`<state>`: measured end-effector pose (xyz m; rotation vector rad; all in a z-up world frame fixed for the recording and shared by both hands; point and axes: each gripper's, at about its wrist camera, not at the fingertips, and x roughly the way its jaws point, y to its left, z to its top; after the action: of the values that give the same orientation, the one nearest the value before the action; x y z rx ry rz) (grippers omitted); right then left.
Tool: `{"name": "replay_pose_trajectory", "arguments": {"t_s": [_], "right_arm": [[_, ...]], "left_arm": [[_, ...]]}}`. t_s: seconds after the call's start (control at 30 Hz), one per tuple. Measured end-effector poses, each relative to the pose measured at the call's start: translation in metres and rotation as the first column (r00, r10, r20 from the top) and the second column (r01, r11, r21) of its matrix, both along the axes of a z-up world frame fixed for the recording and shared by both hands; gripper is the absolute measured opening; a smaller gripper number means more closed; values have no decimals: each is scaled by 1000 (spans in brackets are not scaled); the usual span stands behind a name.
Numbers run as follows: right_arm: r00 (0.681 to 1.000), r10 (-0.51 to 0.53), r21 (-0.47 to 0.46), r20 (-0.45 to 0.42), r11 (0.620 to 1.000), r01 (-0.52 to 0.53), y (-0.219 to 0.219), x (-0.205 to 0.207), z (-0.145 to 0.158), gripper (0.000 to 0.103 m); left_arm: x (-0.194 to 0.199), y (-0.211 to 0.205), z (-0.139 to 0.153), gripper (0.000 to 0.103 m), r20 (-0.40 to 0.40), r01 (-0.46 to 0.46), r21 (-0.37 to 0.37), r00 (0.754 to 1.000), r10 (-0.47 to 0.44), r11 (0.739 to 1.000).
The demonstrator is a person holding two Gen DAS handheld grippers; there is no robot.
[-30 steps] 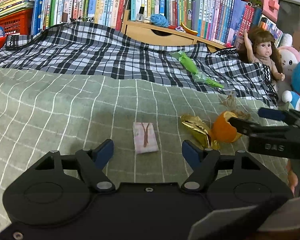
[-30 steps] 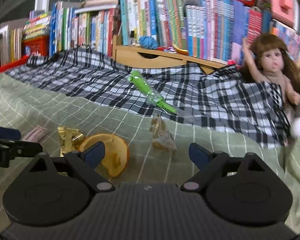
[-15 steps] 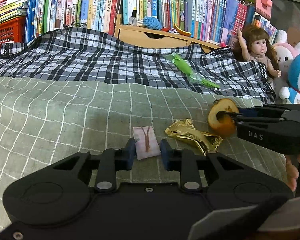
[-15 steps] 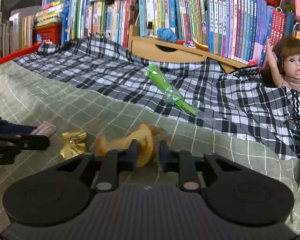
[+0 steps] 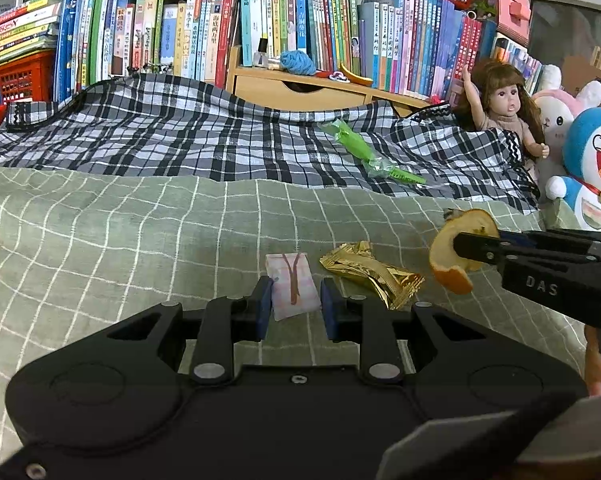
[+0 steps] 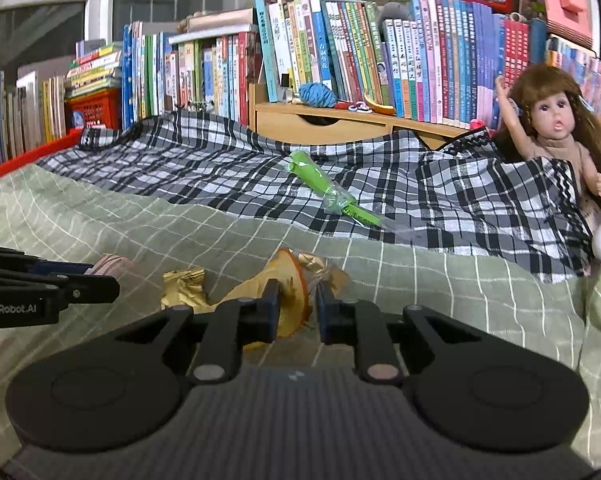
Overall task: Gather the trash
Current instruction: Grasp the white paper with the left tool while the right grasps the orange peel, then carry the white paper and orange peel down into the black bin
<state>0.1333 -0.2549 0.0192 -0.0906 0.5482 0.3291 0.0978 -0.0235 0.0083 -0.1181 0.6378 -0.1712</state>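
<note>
Already clamped: left gripper [image 5: 292,300] pinching small pink rectangular paper packet [image 5: 290,286], right gripper [image 6: 297,307] pinching curled orange peel piece [image 6: 288,300].
Packet long axis pointing straight ahead between left pads, low on green grid-check bedspread [image 5: 120,240]; peel raised clear of it. Crumpled gold foil wrapper [image 5: 374,272] loose just right of packet, nearer left; green plastic wrapper [image 5: 364,152] farther on black-white plaid blanket [image 5: 180,140]; bookshelf [image 5: 300,24], doll [image 5: 500,108] behind.

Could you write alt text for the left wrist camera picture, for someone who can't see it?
A black handheld left gripper is closed on a small pink packet lying on a green checked blanket. Beside it lies a gold wrapper, and the right gripper holds up an orange peel. Bookshelves and a doll stand behind.
</note>
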Motion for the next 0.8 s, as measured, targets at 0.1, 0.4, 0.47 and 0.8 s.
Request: {"name": "replay_pose_trajectory", "arguments": {"t_s": [0.1,0.4,0.47,0.8], "right_arm": [[1000,-3,-2,1,1000,3,0,-11,2,22],[1000,-14,26,-1,1000,14,-1,-46,10,22],[1000,-17,33,0,999,17,-1,-55,11,23],[1000,7,80,-7,997,-6,8,-108,15,23]], "left_arm": [[-8,1,2,24,3,2,3,1000,-2,1000],[-39,6,9,24,10,18,13,1000,-18,1000],[-48,6,12,24,13,20,18,1000,-21,1000],[-102,17,23,24,22,37,7,999,-37,999]]}}
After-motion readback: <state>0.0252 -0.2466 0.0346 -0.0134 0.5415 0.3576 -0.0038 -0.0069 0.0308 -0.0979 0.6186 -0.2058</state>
